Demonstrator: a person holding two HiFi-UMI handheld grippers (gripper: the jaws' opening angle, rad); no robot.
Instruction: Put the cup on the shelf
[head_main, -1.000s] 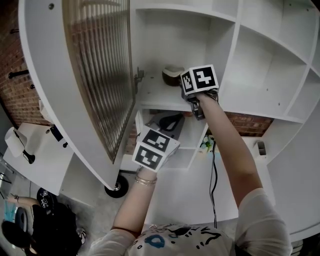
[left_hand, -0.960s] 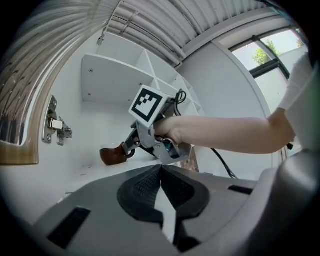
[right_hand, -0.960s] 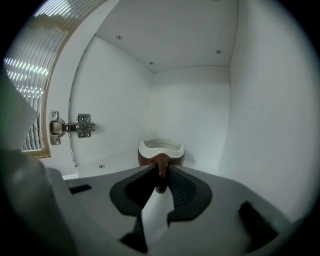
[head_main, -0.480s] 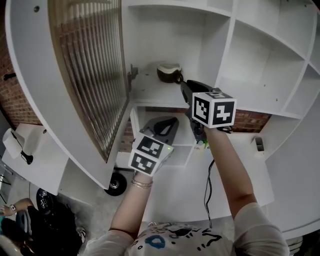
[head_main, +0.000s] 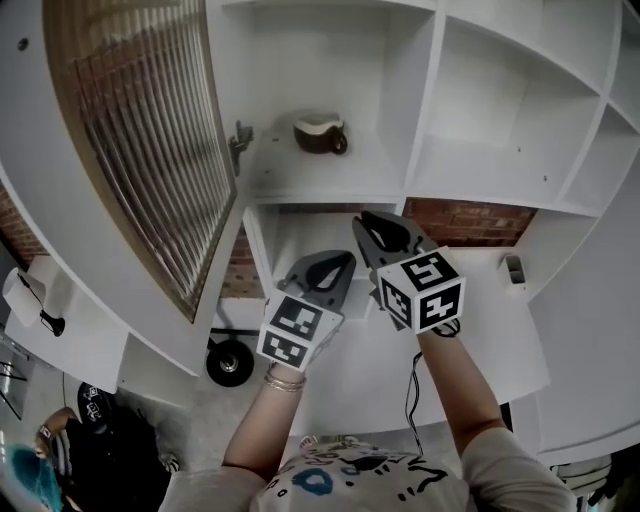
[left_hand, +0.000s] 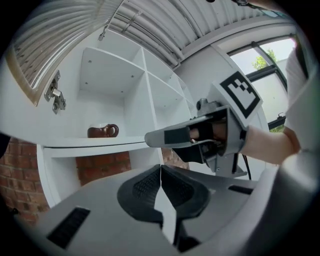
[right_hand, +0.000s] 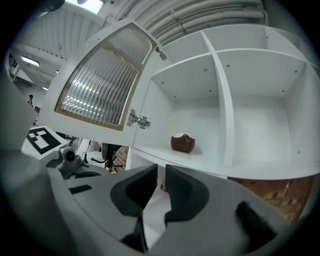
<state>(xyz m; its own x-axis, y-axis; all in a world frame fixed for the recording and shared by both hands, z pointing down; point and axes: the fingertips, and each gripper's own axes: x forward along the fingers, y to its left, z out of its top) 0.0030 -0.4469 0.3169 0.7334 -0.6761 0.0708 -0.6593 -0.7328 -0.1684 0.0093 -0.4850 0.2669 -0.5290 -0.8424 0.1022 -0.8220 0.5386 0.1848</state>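
In the head view, the cup (head_main: 320, 133) was seen standing upright on the board of a white shelf (head_main: 300, 185), in the compartment just behind an opened door (head_main: 140, 130) with ribbed glass. A metal hinge (head_main: 240, 142) was fixed at the left of that compartment, near the cup but apart from it. The left hand-held gripper (head_main: 335, 265) and the right hand-held gripper (head_main: 375, 228) were held side by side below the board, well apart from the cup, and neither was touching it. A strip of brick wall (head_main: 450, 220) could be made out under the neighbouring compartment.

In the left gripper view, the left hand-held gripper (left_hand: 161, 175) was shown with its jaws pressed together and nothing between them. The cup (left_hand: 103, 131) was seen on the board beyond, its handle turned to the right. The right hand-held gripper (left_hand: 172, 136) was pointed across the picture toward the shelf (left_hand: 90, 145).

In the right gripper view, the right hand-held gripper (right_hand: 161, 182) was shown with its jaws drawn almost together, only a thin slit being left, and nothing was held in it. The cup (right_hand: 182, 143) was seen on the shelf (right_hand: 210, 167) ahead, near the upright divider, with the door (right_hand: 105, 85) swung open at the left.
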